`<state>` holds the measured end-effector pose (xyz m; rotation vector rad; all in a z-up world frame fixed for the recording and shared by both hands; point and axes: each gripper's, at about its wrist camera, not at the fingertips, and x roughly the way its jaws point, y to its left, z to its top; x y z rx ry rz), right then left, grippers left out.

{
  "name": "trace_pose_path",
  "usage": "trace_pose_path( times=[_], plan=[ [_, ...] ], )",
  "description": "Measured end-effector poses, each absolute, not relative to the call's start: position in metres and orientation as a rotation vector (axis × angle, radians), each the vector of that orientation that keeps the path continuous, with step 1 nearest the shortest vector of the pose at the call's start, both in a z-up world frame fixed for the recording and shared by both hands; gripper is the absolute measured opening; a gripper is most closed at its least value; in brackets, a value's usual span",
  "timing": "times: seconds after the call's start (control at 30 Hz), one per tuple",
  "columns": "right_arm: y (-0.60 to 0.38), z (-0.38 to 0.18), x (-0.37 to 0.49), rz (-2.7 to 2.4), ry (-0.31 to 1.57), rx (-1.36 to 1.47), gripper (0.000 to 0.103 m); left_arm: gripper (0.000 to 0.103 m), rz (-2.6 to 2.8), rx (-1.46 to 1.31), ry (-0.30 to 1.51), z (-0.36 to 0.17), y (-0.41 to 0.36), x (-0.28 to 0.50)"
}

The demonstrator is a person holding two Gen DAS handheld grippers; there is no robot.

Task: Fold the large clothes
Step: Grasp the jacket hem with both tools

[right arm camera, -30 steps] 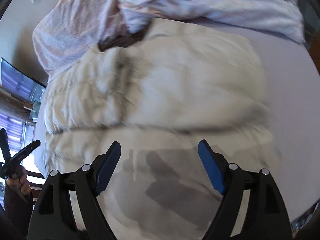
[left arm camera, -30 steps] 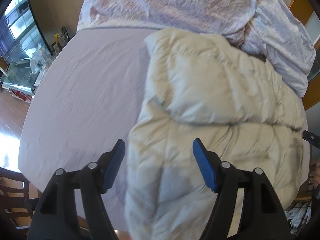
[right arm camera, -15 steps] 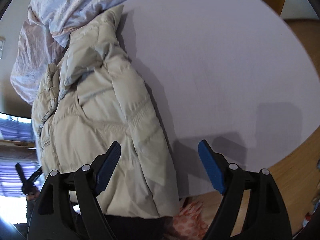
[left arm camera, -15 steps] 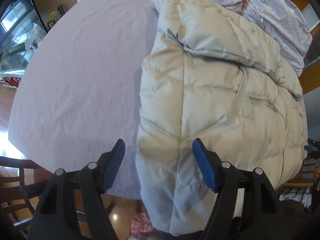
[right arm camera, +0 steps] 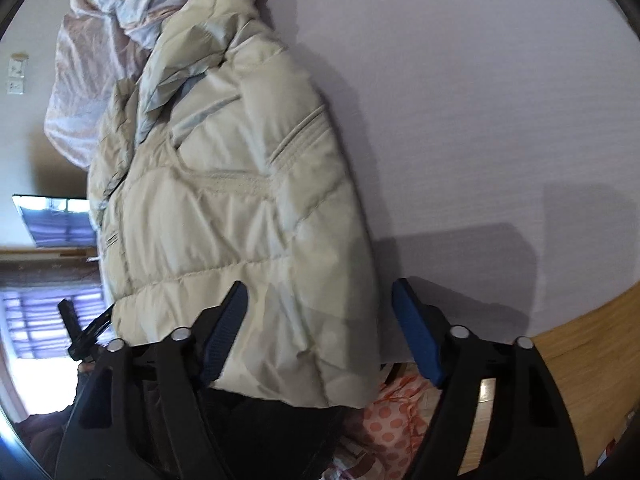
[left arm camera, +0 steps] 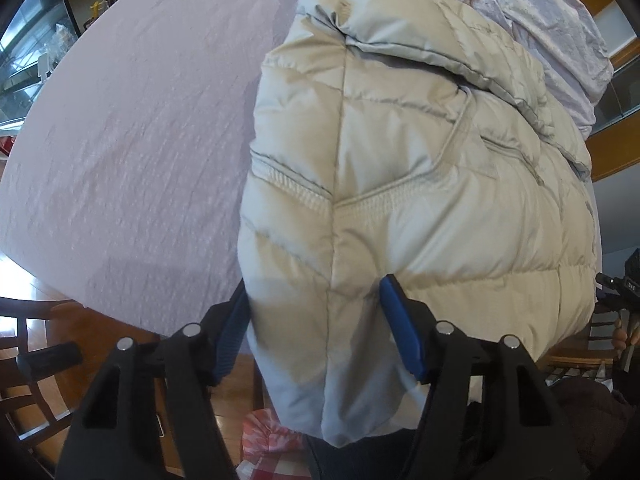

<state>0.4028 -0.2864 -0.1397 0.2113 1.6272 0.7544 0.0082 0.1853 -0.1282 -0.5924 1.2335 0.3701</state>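
One puffer jacket, half folded, on one covered table

Table (left arm camera: 120, 128), one, lilac cloth; crumpled bedding (left arm camera: 552, 20), one heap, at its far edge. Puffer jacket (left arm camera: 400, 152), one, cream, lying along the table with its hem overhanging the near edge: likely light, soft, springy, slippery-shelled; best pinched at the hem corners. Left gripper (left arm camera: 314, 320), fingers spread around the hem, not clamped. Right gripper (right arm camera: 320, 320), wide open, empty.

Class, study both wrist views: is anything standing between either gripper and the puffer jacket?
Nothing visible. The jacket's hem bulges between the open fingers of the left gripper; the right gripper, also open, straddles its other corner.
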Motion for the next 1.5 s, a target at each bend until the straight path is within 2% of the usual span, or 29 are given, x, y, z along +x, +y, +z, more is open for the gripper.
trace_pose_path(
  times=[0.03, 0.07, 0.6, 0.73, 0.83, 1.03, 1.07, 1.1, 1.13, 1.2, 1.23, 1.3, 1.43, 1.5],
  plan=[
    [-0.283, -0.141, 0.402, 0.783, 1.638, 0.225, 0.062, 0.059, 0.363, -0.597, 1.230, -0.128, 0.185, 0.007],
    [-0.279, -0.141, 0.400, 0.800, 1.647, 0.232, 0.061, 0.059, 0.361, -0.598, 1.230, -0.128, 0.184, 0.008],
    [-0.279, -0.154, 0.390, 0.920, 1.639, 0.400, 0.060, 0.056, 0.289, -0.637, 1.232, -0.131, 0.166, -0.001],
    [-0.273, -0.155, 0.387, 0.937, 1.639, 0.427, 0.060, 0.049, 0.276, -0.647, 1.233, -0.132, 0.164, 0.001],
    [-0.269, -0.156, 0.385, 0.946, 1.641, 0.433, 0.060, 0.047, 0.270, -0.650, 1.233, -0.132, 0.162, -0.002],
    [-0.259, -0.148, 0.383, 0.929, 1.623, 0.318, 0.060, 0.052, 0.271, -0.653, 1.229, -0.133, 0.159, -0.004],
    [-0.256, -0.146, 0.381, 0.934, 1.610, 0.283, 0.058, 0.052, 0.274, -0.642, 1.233, -0.133, 0.158, -0.003],
    [-0.255, -0.146, 0.380, 0.932, 1.600, 0.255, 0.044, 0.052, 0.279, -0.636, 1.236, -0.133, 0.157, -0.002],
    [-0.253, -0.145, 0.379, 0.922, 1.590, 0.215, 0.028, 0.046, 0.289, -0.628, 1.242, -0.132, 0.156, -0.001],
    [-0.256, -0.147, 0.380, 0.905, 1.583, 0.206, 0.021, 0.035, 0.294, -0.641, 1.241, -0.132, 0.158, -0.001],
    [-0.258, -0.147, 0.380, 0.907, 1.576, 0.211, 0.018, 0.030, 0.296, -0.648, 1.237, -0.131, 0.159, -0.002],
    [-0.257, -0.144, 0.379, 0.914, 1.556, 0.193, 0.017, 0.026, 0.299, -0.651, 1.230, -0.129, 0.160, -0.002],
    [-0.251, -0.142, 0.377, 0.902, 1.539, 0.121, 0.019, 0.030, 0.303, -0.644, 1.247, -0.132, 0.160, -0.001],
    [-0.249, -0.142, 0.376, 0.867, 1.529, 0.075, 0.025, 0.033, 0.307, -0.637, 1.255, -0.133, 0.158, 0.000]
  ],
)
